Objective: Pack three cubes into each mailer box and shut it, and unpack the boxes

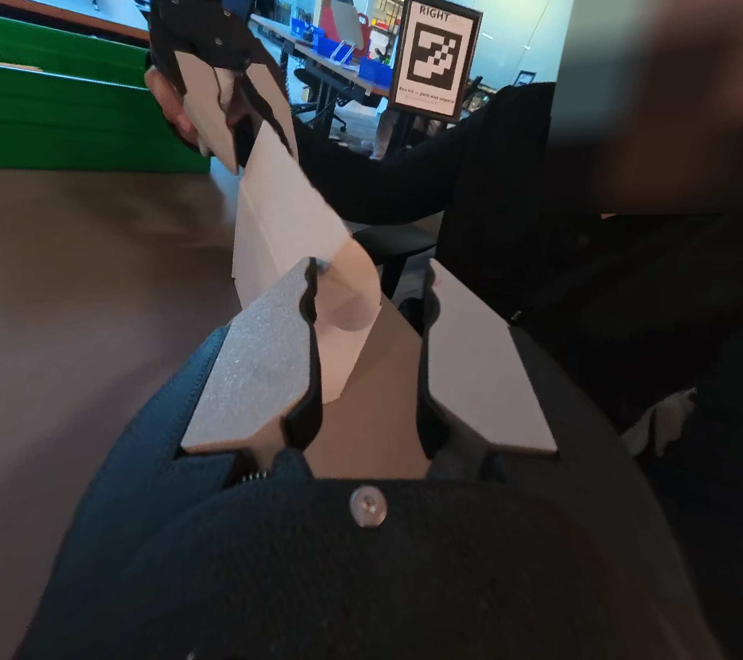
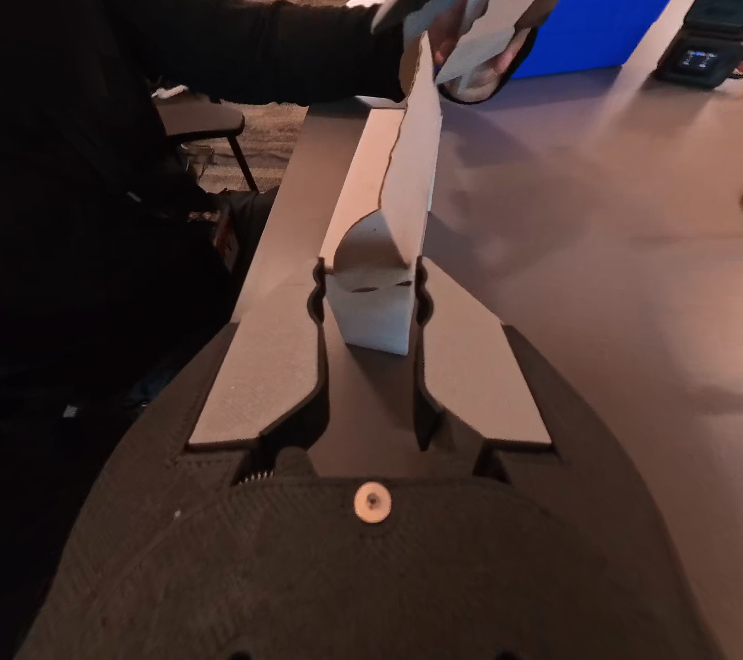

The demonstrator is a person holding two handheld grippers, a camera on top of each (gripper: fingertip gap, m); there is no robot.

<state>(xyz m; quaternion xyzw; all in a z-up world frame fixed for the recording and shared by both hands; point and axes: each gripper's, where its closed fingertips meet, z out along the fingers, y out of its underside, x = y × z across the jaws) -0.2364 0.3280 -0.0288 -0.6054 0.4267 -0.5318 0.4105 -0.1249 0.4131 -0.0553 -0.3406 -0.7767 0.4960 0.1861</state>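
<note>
One white mailer box (image 1: 281,214) is in view, held off the brown table (image 1: 100,278) between the two grippers, so the job looks to be in the handling stage: whether this box is being shut or opened I cannot tell, and no cubes show anywhere (none on the table, and the box's inside is hidden).

Going left to right in the left wrist view: green bins (image 1: 72,110) at ten o'clock, then the right gripper (image 1: 237,142) at eleven o'clock, its tips at the box's far end. At centre, the left gripper (image 1: 370,278) has its fingers spread, with a rounded flap (image 1: 354,291) lying against the left finger only, so it is not clamped.

In the right wrist view, the right gripper (image 2: 368,274) has the box's near end between its fingers, touching both, so it appears to be grasping it. A blue bin (image 2: 595,13) sits at one o'clock.

Count: one box, two grippers, no cubes visible.
</note>
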